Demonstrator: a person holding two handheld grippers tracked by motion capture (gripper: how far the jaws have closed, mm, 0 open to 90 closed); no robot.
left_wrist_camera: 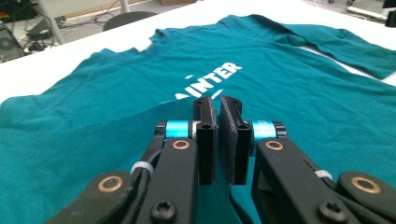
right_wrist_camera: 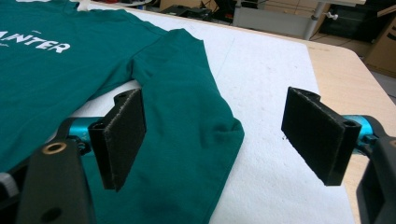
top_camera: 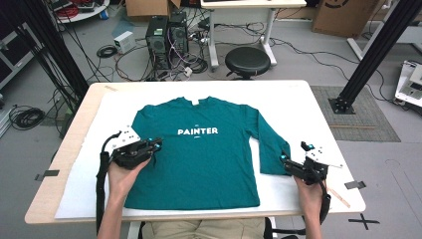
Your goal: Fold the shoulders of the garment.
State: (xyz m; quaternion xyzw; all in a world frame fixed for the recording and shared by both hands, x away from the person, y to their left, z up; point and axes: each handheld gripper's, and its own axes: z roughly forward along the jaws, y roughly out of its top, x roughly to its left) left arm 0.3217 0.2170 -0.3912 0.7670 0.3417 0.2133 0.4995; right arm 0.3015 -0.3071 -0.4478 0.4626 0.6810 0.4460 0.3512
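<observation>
A teal shirt (top_camera: 199, 149) lies flat on a white cloth (top_camera: 288, 104) that covers most of the wooden tabletop (top_camera: 74, 129). The shirt has long sleeves and the white word PAINTER (top_camera: 197, 131) across its chest. Its neck points away from the person and its bottom edge is close to the person.

The left gripper (top_camera: 155, 145) sits at the shirt's left side, over the spot where the left sleeve is folded onto the body. A hand (top_camera: 122, 174) holds it from below. In the left gripper view the left gripper (left_wrist_camera: 217, 135) has its two black jaws pulled almost together, with only a thin gap between them. A fold of teal fabric rises around the jaws, but I cannot tell if any of it is pinched in the gap.

The right gripper (top_camera: 292, 162) is at the shirt's right side, beside the end of the right sleeve (top_camera: 271, 144). In the right gripper view the right gripper (right_wrist_camera: 212, 135) is let go, its jaws spread far apart. The cuff end of the right sleeve (right_wrist_camera: 196, 130) lies on the white cloth (right_wrist_camera: 271, 93) between the two jaws, nearer the left one. Nothing is held.

Beyond the tabletop, past the shirt's neck, a black stool (top_camera: 247, 60) and two computer towers (top_camera: 166, 37) stand on the floor among cables.
</observation>
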